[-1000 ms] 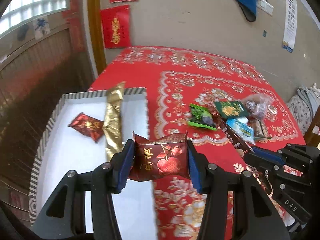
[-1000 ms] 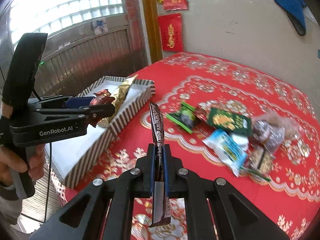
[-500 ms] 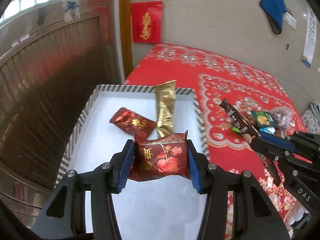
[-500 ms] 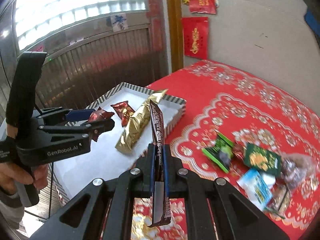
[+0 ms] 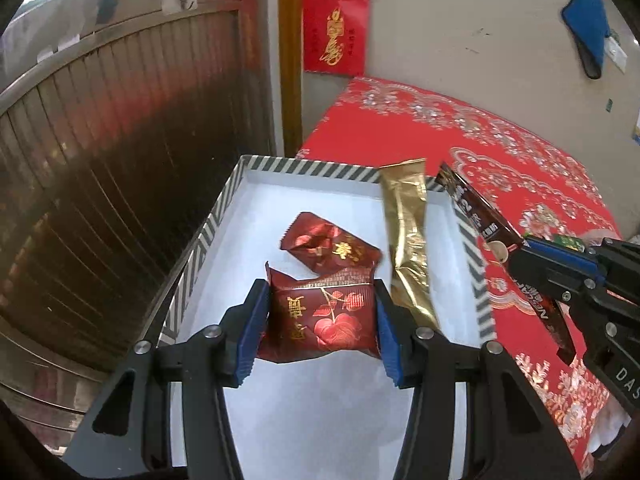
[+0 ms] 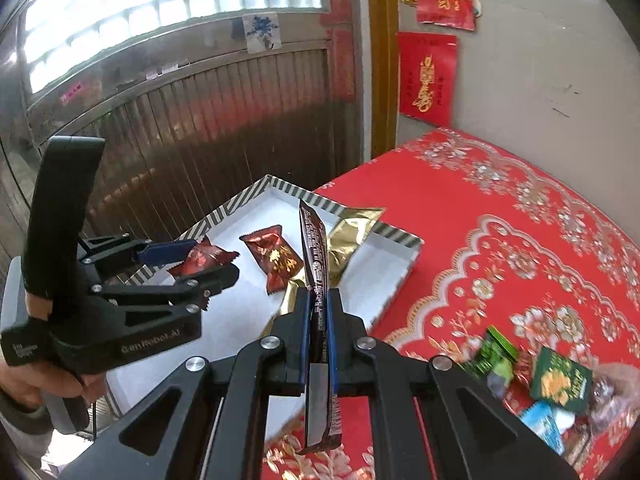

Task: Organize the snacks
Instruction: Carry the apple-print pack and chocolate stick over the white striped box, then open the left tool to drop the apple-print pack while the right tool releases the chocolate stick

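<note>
the left gripper point(image 5: 322, 316) hangs over the shallow white tray with a black-and-white striped rim point(image 5: 224, 208), its blue-padded fingers point(image 5: 252, 328) clamped on either side of a dark red foil snack packet printed with gold characters and a leaf point(image 5: 320, 320). the packet's lower edge is cut off behind the finger frames. beneath it, lying on the tray floor, is a second dark red foil packet with gold lettering point(image 5: 328, 246), partly covered by the held one, and beside that a long gold foil sachet point(image 5: 408, 240) whose top end rests on the tray's far rim.

the right gripper point(image 6: 319, 332) has its fingers pressed tight on a slim dark brown snack stick wrapper with white lettering point(image 6: 314, 248), held upright and edge-on, so the print is hard to read. its bottom end hangs below the fingers. in the right wrist view it stands in front of the tray; whether it is over the tray or over the rim cannot be told.

on the red patterned cloth over the worktop point(image 6: 500, 220), well apart from the tray, lies a blurred heap of loose snacks point(image 6: 552, 388) — green, dark green and light blue packets — partly cut off at the picture's edge. a person's hand point(image 6: 44, 384) grips the left handle, mostly out of frame.
</note>
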A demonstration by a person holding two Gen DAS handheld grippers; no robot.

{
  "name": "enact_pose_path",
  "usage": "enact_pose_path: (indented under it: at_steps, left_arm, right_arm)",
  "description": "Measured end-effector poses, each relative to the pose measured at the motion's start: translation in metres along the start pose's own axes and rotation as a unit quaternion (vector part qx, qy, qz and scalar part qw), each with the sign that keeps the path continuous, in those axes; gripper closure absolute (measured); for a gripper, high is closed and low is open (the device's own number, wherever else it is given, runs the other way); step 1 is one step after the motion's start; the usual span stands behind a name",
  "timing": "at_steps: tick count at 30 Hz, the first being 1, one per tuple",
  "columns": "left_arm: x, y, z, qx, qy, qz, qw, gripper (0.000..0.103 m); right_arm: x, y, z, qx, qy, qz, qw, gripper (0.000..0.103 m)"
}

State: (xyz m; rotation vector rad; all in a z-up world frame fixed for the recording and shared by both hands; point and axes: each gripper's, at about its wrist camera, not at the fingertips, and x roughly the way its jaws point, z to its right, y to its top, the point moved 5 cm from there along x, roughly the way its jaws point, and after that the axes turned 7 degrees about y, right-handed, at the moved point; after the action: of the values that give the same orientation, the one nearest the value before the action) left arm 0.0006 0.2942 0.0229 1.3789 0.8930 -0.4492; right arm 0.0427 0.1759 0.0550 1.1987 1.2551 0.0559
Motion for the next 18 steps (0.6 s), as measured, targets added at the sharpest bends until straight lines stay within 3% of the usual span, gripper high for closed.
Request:
enact_pose_path:
  at_steps: [18]
  left_arm:
    - [0.032, -0.002, -0.012, -0.008, 0.027, -0.032, 0.9991, 0.051]
  right_arm:
    - [0.061, 0.005, -0.016, 0.015, 0.021, -0.04, 0.999, 0.097]
